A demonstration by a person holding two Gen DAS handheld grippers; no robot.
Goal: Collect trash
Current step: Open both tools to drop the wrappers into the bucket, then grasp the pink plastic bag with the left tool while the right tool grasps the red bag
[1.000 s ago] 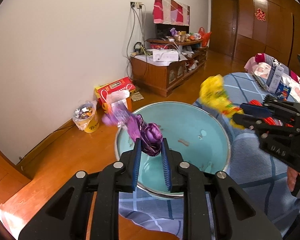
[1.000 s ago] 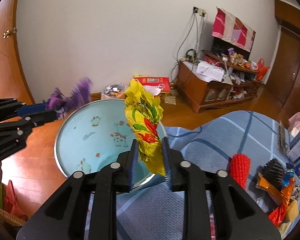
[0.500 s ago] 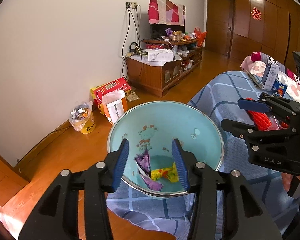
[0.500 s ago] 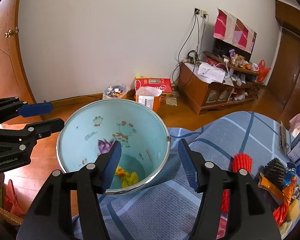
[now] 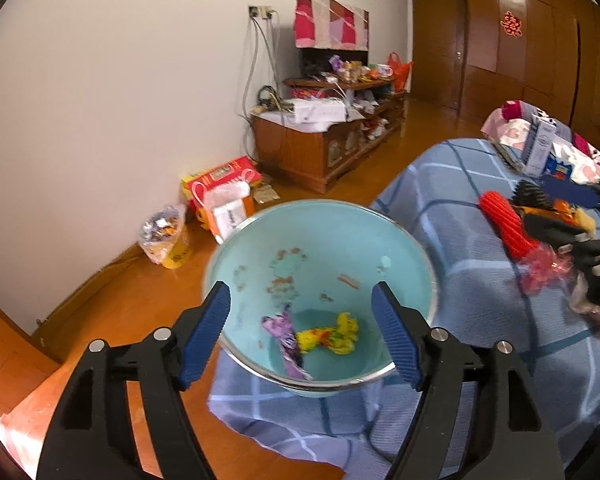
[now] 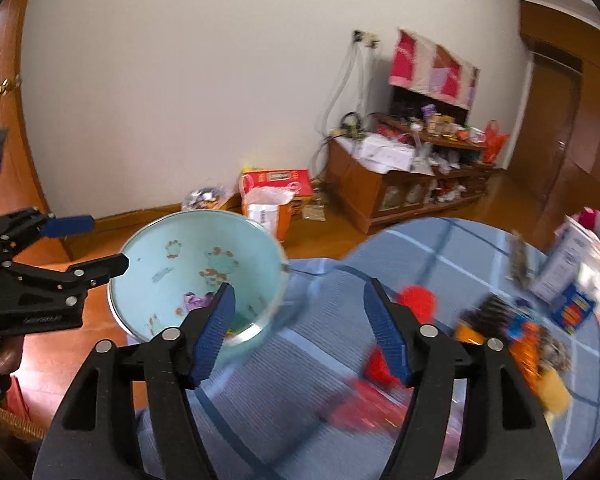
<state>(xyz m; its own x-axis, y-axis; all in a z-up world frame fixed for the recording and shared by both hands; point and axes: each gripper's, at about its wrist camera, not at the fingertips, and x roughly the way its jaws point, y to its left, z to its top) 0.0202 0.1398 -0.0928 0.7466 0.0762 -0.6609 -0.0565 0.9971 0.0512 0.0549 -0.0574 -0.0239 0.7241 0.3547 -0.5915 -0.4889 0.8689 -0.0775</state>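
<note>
Trash sits at the bottom of a pale blue basin (image 5: 400,248) resting on the edge of a blue checked bedspread (image 5: 452,200): a crumpled purple wrapper (image 5: 281,330) lies touching a yellow wrapper (image 5: 332,336) on the basin floor, whose inner wall carries faded cartoon prints. The left gripper (image 5: 302,332) hangs over the basin's near rim with its blue-padded fingers (image 5: 206,332) spread wide and nothing between them. The right gripper (image 6: 298,330) is likewise spread and empty, pointing at the bedspread just beside the basin, where blurred red (image 6: 418,300) and orange (image 6: 528,344) litter lies scattered. From the left wrist view, more litter is seen on the bed well apart from the basin, including a red ribbed piece (image 5: 504,224), a black brush-like item (image 5: 530,196) and a crinkled pink wrapper (image 5: 542,268). On the wooden floor by the wall stand a yellow tub lined with a clear bag of scraps (image 5: 164,236) and a white carrier bag (image 5: 224,204).
</note>
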